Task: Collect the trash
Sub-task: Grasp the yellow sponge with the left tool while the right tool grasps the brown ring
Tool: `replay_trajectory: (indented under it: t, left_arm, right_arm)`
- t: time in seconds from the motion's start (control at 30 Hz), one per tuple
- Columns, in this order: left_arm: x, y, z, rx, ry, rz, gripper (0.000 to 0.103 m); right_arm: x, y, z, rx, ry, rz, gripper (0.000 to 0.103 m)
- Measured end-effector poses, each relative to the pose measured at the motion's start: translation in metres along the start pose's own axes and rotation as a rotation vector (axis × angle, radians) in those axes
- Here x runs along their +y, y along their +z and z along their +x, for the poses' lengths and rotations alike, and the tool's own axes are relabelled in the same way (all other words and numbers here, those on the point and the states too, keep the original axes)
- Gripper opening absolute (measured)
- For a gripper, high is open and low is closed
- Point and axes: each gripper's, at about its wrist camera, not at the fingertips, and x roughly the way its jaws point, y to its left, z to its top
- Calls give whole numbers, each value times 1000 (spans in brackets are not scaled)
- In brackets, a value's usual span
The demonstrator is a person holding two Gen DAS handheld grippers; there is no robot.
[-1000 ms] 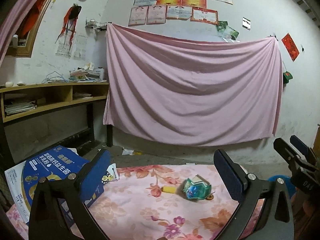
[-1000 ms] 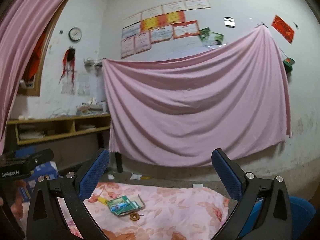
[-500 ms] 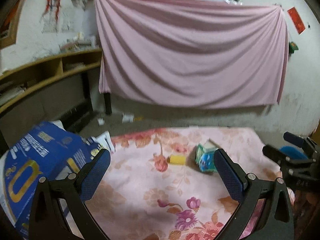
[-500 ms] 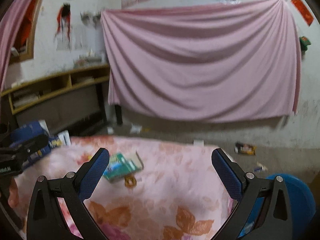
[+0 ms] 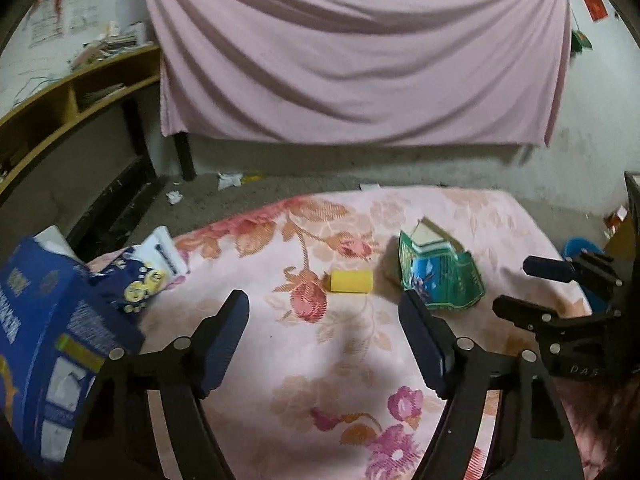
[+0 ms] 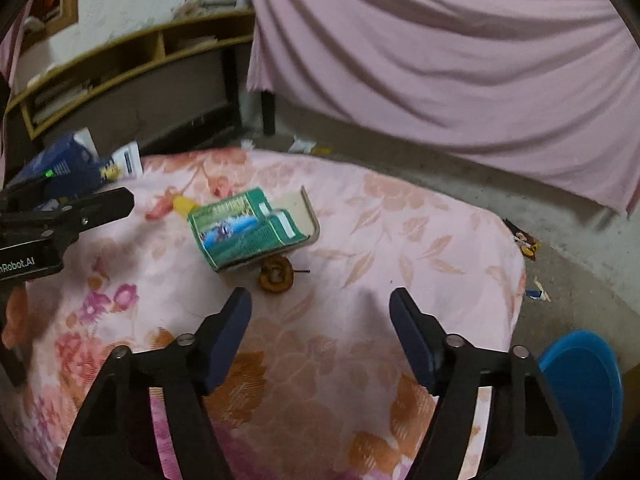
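I see tabletop (image 6: pixel 420 240) under pink floral cloth. On it — green carton (image 6: pixel 252 228) lying flat, yellow block (image 5: pixel 351 281) just left of it, brown round scrap (image 6: pixel 276 273) touching carton's near edge. Blue bag (image 5: pixel 44 320) and blue-white packet (image 5: pixel 154 268) at left edge. Floor (image 6: pixel 560 272) beyond — scattered wrappers.

text: "nRobot.AI" | on: left tongs (image 6: pixel 68 216) body | view: right wrist
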Motion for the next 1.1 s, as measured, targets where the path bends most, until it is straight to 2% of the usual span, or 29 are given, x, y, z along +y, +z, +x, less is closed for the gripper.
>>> replay_trajectory:
  t: [0.07, 0.23, 0.4, 0.47, 0.57, 0.6, 0.63, 0.73, 0.9, 1.1]
  left_arm:
    - [-2, 1, 11, 34, -25, 13, 69]
    - [0, 7, 30, 88, -69, 31, 68]
    - [-5, 14, 41, 109, -96, 52, 66]
    - [-7, 16, 45, 121, -100, 59, 53]
    - [-7, 15, 54, 151, -104, 52, 47]
    - [-6, 15, 55, 151, -106, 46, 45]
    - [-6, 16, 55, 149, -105, 45, 39]
    - [-6, 17, 56, 151, -113, 45, 24]
    - [-11, 16, 51, 149, -104, 64, 24]
    - [-16, 4, 32, 99, -112, 40, 24]
  right_arm:
    - [-2, 1, 6, 24, 24, 6, 60]
    - [-6, 5, 25, 94, 102, 28, 60]
    - [-4, 14, 34, 102, 108, 22, 60]
    - [-1, 18, 37, 104, 107, 11, 59]
    - [4, 20, 41, 107, 108, -9, 54]
    - [4, 21, 41, 107, 112, -11, 50]
    - [5, 21, 42, 107, 114, -11, 49]
    - [4, 21, 42, 102, 123, -9, 31]
    - [5, 18, 39, 94, 132, -11, 31]
    - [8, 11, 29, 80, 147, -15, 31]
